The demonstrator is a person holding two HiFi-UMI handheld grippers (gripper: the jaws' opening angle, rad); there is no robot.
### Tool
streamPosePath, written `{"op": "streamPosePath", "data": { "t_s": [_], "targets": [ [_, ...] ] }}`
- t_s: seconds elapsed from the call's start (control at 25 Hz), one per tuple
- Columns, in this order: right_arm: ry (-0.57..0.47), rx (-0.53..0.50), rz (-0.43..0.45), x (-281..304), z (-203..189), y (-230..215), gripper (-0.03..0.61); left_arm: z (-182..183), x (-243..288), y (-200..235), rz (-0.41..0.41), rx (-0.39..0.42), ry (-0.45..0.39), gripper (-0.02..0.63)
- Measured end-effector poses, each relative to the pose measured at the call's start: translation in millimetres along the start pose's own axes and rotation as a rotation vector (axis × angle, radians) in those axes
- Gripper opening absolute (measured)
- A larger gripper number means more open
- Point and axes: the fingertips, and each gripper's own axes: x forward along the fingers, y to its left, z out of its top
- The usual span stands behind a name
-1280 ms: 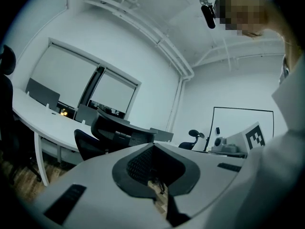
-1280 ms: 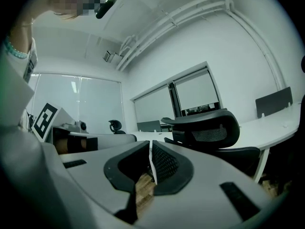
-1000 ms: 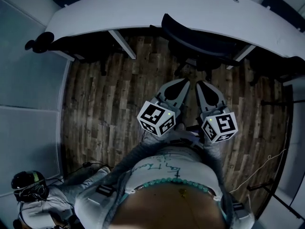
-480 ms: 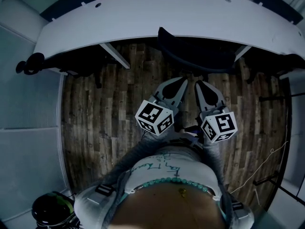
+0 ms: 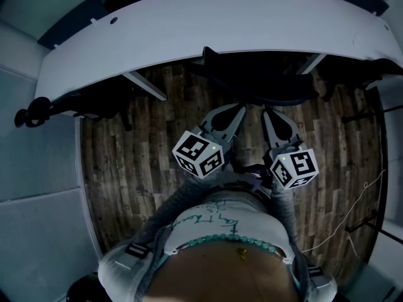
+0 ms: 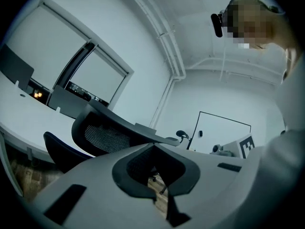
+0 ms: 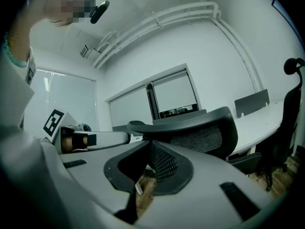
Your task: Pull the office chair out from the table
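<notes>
A white-walled office with a wood-plank floor (image 5: pixel 123 168) holds a long curved white table (image 5: pixel 189 24), and roller-blinded windows (image 6: pixel 52 51) stand behind it. The office chair (image 5: pixel 264 77) is dark with a mesh backrest. It sits pushed in at the table, its seat under the table's edge and its backrest facing the person.

On the person's side of the office chair, the left gripper (image 5: pixel 238 109) and the right gripper (image 5: pixel 267 112) are held side by side. Both tips point at the backrest from near it, and no view shows either touching it.

In the left gripper view, the left gripper (image 6: pixel 152 146) has its jaws closed tip to tip with nothing between them, and the office chair (image 6: pixel 102 137) rises just beyond. In the right gripper view, the right gripper (image 7: pixel 151 143) is likewise closed and empty, with the office chair (image 7: pixel 200 130) just beyond it. To the right of the office chair stands a second dark chair (image 7: pixel 290 109), also at the table (image 7: pixel 267 116).
</notes>
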Motion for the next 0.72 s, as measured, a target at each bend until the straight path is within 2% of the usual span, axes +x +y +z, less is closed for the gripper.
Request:
{"op": "streamPosePath", "data": {
  "t_s": [0.24, 0.4, 0.72],
  "targets": [
    [-0.031, 0.076, -0.025, 10.9, -2.8, -6.1, 0.028, 3.1, 3.2, 18.0, -0.044, -0.002, 0.002, 0.012],
    [-0.064, 0.141, -0.006, 9.8, 1.5, -9.2, 0.028, 4.5, 10.4, 18.7, -0.074, -0.014, 0.009, 0.012],
    [-0.159, 0.371, 0.056, 2.2, 9.0, -15.6, 0.03, 4.8, 12.5, 20.1, -0.12, -0.152, -0.007, 0.018]
  ]
}}
